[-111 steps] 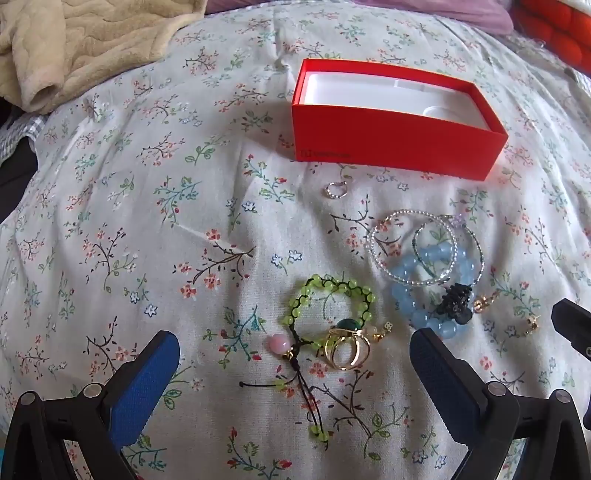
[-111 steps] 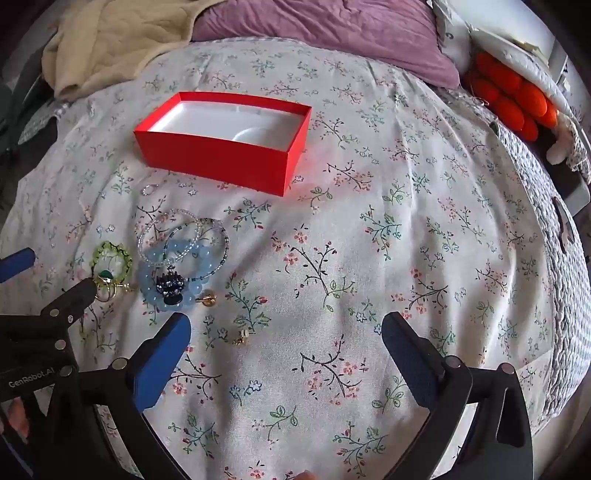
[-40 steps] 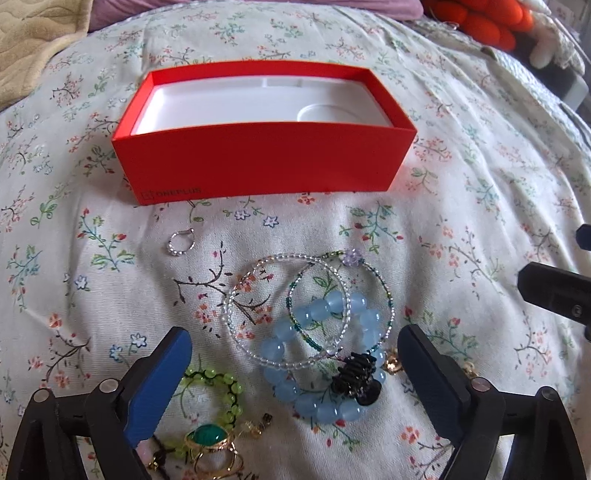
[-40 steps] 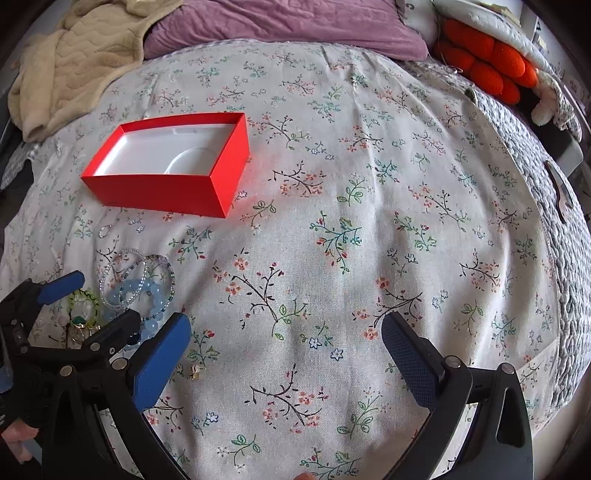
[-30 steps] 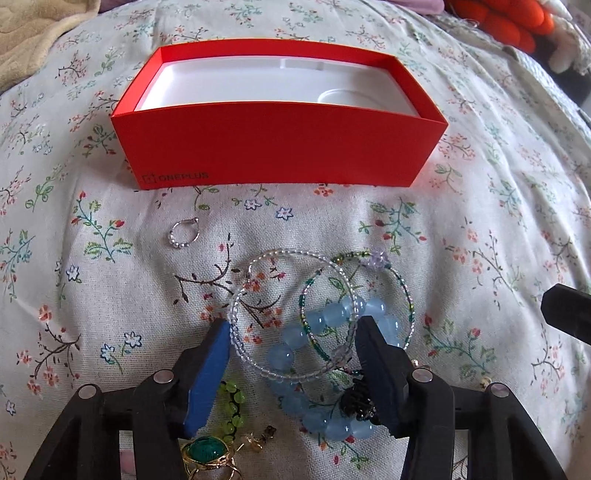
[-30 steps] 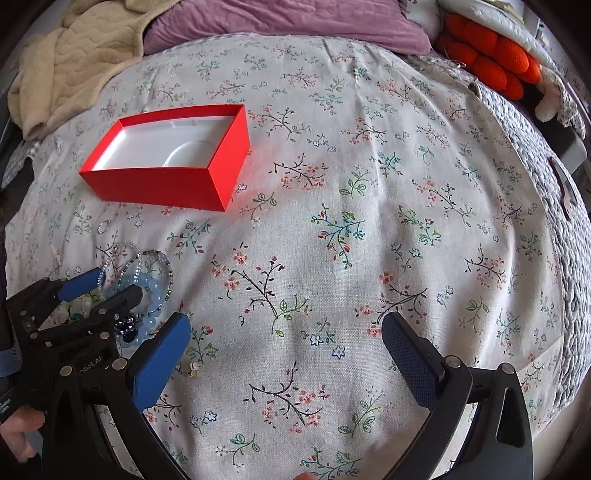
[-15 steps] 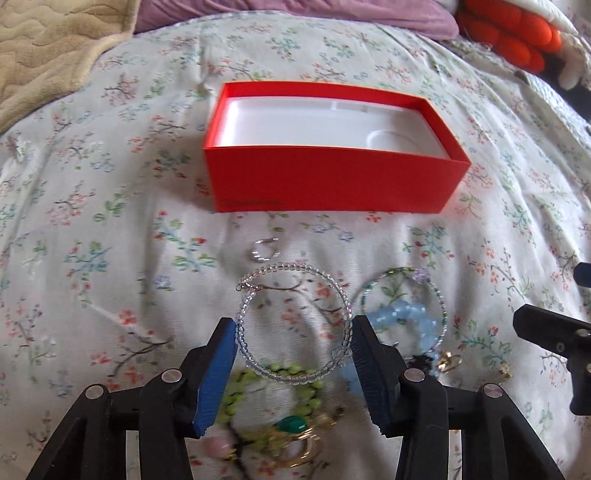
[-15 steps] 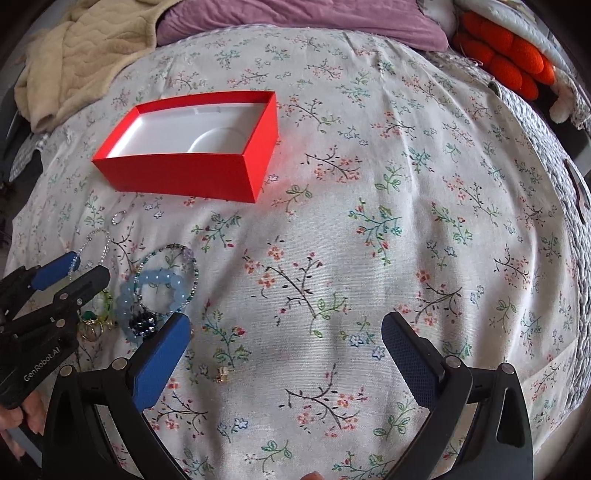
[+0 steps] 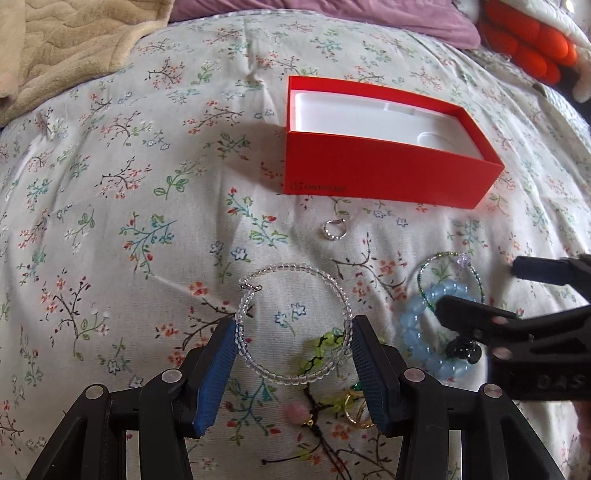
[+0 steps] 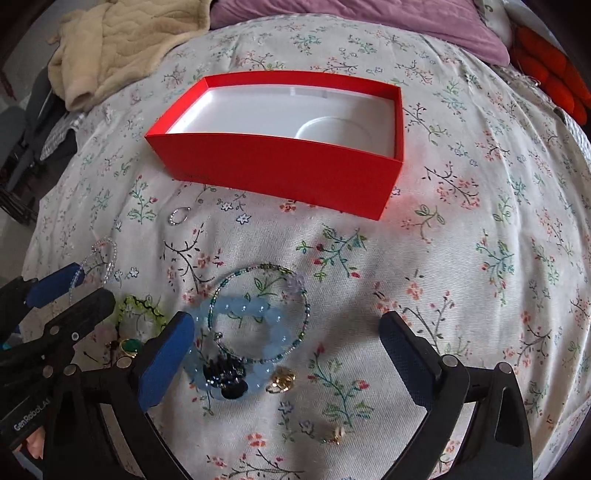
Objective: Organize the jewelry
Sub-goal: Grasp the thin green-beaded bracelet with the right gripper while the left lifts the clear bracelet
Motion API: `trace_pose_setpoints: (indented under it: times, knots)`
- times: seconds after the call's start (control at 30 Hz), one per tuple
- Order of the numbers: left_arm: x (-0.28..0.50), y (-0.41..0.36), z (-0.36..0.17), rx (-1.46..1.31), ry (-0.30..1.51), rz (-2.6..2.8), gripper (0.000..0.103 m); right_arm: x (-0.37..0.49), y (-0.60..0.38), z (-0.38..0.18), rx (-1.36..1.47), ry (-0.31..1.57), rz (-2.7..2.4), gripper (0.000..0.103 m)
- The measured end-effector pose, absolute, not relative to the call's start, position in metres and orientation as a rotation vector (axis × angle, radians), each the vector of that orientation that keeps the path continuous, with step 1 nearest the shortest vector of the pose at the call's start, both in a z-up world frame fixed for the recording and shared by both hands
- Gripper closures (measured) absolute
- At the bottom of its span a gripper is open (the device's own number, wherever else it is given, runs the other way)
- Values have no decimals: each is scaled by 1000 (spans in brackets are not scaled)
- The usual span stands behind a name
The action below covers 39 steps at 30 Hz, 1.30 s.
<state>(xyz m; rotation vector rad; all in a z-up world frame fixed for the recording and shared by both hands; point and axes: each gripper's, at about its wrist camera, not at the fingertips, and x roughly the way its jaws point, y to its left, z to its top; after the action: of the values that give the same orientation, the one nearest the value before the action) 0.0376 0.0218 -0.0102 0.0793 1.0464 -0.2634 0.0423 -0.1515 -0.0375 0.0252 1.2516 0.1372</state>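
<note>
Already pinched the clear bracelet (image 9: pixel 291 325) across its width in the left fingers (image 9: pixel 226 354), above the bed (image 9: pixel 110 206). Hung right gripper (image 10: pixel 284 350) wide open, empty, over the blue bracelet (image 10: pixel 255 314). Lay box (image 9: pixel 384 173) toward 1 o'clock, long axis crosswise.

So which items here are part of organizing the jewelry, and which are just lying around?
Job:
clear bead bracelet in left gripper
red box
blue bead bracelet
green bead bracelet
small silver ring

Lying about:
beige blanket
purple pillow
orange cushion
</note>
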Motion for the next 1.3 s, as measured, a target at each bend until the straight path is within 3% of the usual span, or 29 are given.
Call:
trace_pose_setpoints:
  times: [0.17, 0.43, 1.3]
  knots:
    - [37, 27, -10, 73, 1047, -266, 50, 48, -140, -46, -2, 1266, 118, 13]
    - [39, 32, -11, 68, 1052, -256, 50, 54, -130, -46, -18, 1265, 141, 43]
    - [53, 22, 28, 81, 966, -291, 50, 56, -146, 16, 54, 1152, 185, 45]
